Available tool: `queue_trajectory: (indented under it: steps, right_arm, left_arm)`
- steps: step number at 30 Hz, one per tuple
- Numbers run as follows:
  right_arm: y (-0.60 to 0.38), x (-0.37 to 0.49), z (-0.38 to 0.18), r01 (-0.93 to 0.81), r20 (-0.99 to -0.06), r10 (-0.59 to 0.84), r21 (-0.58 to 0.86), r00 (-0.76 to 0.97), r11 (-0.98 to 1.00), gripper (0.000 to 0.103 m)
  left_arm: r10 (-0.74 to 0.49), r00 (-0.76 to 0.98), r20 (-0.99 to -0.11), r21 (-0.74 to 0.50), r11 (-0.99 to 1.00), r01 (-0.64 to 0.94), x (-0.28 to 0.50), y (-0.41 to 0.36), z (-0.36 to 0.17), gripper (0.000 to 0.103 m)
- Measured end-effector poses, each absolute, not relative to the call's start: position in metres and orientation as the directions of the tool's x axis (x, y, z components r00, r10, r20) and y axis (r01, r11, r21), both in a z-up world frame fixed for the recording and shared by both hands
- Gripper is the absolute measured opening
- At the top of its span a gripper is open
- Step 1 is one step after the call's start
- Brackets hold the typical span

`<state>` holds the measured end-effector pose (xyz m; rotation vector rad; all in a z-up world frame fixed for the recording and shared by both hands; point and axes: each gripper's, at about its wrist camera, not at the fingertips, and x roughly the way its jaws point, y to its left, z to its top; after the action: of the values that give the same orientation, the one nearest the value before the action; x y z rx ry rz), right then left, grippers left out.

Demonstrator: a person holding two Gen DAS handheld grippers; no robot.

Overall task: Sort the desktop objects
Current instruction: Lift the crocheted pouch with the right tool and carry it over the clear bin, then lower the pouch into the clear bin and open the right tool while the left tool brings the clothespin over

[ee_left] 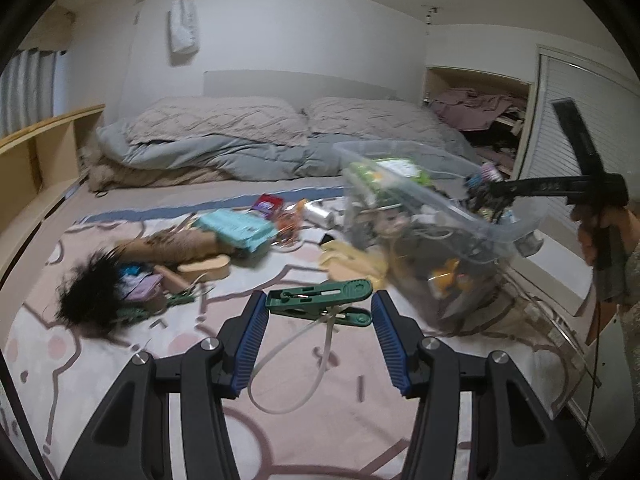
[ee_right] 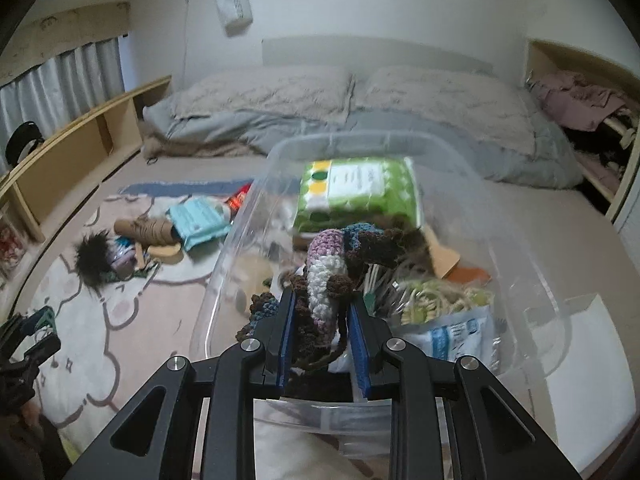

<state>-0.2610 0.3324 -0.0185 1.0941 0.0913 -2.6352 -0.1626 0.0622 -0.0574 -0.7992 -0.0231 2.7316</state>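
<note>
- Nearest thing is the left gripper (ee_left: 320,312), jaws spread wide with nothing pinched. It hangs over the pink rug (ee_left: 100,360), and the green clothespin (ee_left: 320,300) sits right between the blue pads (ee_left: 250,344); can't tell if either pad is touching it yet.
- That peg looks like light, hard plastic, kind of slick, with a white cord (ee_left: 288,368) looped off it. I'd squeeze it across the long body, not the cord, since the cord will just flop and drag.
- Over on the right, the right gripper (ee_right: 322,320) is closed in snug on a crocheted yarn piece (ee_right: 324,276), purple, white and brown. Soft, squishy, weighs nothing, so it won't slip but loose strands could snag.
- It's holding that yarn over the near end of the clear plastic bin (ee_right: 248,216), which already has a green wipes pack (ee_right: 356,196) at the far end plus other clutter.
- Farther left on the rug: a black fluffy thing (ee_left: 92,292), a brown shoe (ee_left: 180,246) and a teal packet (ee_left: 236,228), unsorted I'd guess.
</note>
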Motion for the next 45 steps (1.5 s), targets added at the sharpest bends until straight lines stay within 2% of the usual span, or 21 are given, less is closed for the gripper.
queue_trajectory:
  steps: [9, 15, 17, 18, 19, 32, 45]
  right_arm:
    - [0.333, -0.274, -0.033, 0.302, -0.793, -0.295, 0.147, -0.533, -0.942, 0.026]
    - [0.333, -0.277, -0.033, 0.287, -0.835, -0.268, 0.139, -0.481, -0.948, 0.026]
    - [0.336, -0.276, -0.029, 0.281, -0.826, -0.272, 0.145, -0.494, -0.949, 0.038]
    - [0.339, -0.273, -0.026, 0.278, -0.818, -0.278, 0.151, -0.504, -0.949, 0.065]
    - [0.341, -0.272, -0.025, 0.275, -0.810, -0.279, 0.152, -0.515, -0.949, 0.084]
    - [0.401, -0.235, 0.000, 0.270, -0.680, -0.379, 0.266, -0.628, -0.925, 0.084]
    - [0.436, -0.209, -0.003, 0.303, -0.621, -0.425, 0.298, -0.659, -0.905, 0.084]
  left_arm:
    - [0.371, -0.787, -0.492, -0.156, -0.927, -0.340, -0.180, 0.098, -0.025, 0.053]
    - [0.402, -0.786, -0.470, -0.150, -0.914, -0.377, -0.189, 0.126, -0.007, 0.053]
    - [0.410, -0.781, -0.472, -0.148, -0.910, -0.388, -0.191, 0.134, -0.004, 0.053]
    - [0.415, -0.778, -0.472, -0.147, -0.907, -0.395, -0.192, 0.139, -0.002, 0.053]
    - [0.417, -0.777, -0.471, -0.145, -0.906, -0.399, -0.193, 0.142, 0.000, 0.053]
    - [0.457, -0.733, -0.503, -0.137, -0.880, -0.455, -0.210, 0.200, 0.014, 0.053]
    - [0.427, -0.633, -0.646, -0.148, -0.883, -0.445, -0.260, 0.271, 0.006, 0.053]
